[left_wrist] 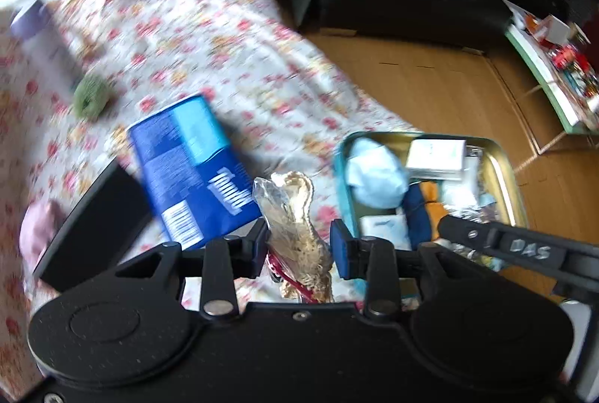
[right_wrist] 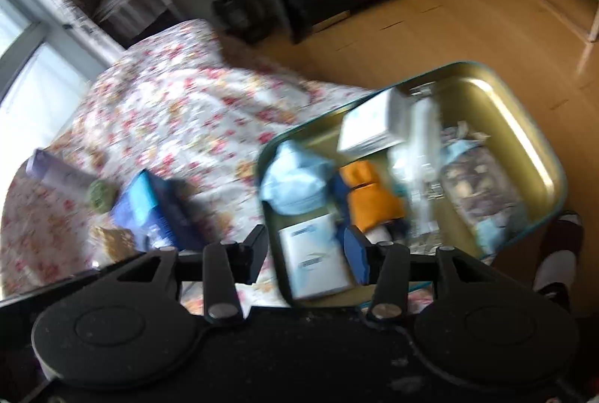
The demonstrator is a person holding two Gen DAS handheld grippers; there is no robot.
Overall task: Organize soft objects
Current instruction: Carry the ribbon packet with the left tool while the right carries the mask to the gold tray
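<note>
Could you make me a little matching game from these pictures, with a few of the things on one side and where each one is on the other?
Things:
1. plastic-wrapped gold figure
2. light blue cloth
3. green scrunchie
4. blue carton

Places:
A. inside the metal tin
B. lying on the floral bedspread, beside the black box
C. between the left gripper jaws
D. on the bedspread, near the lilac tube

Pairs: 1-C, 2-A, 3-D, 4-B
</note>
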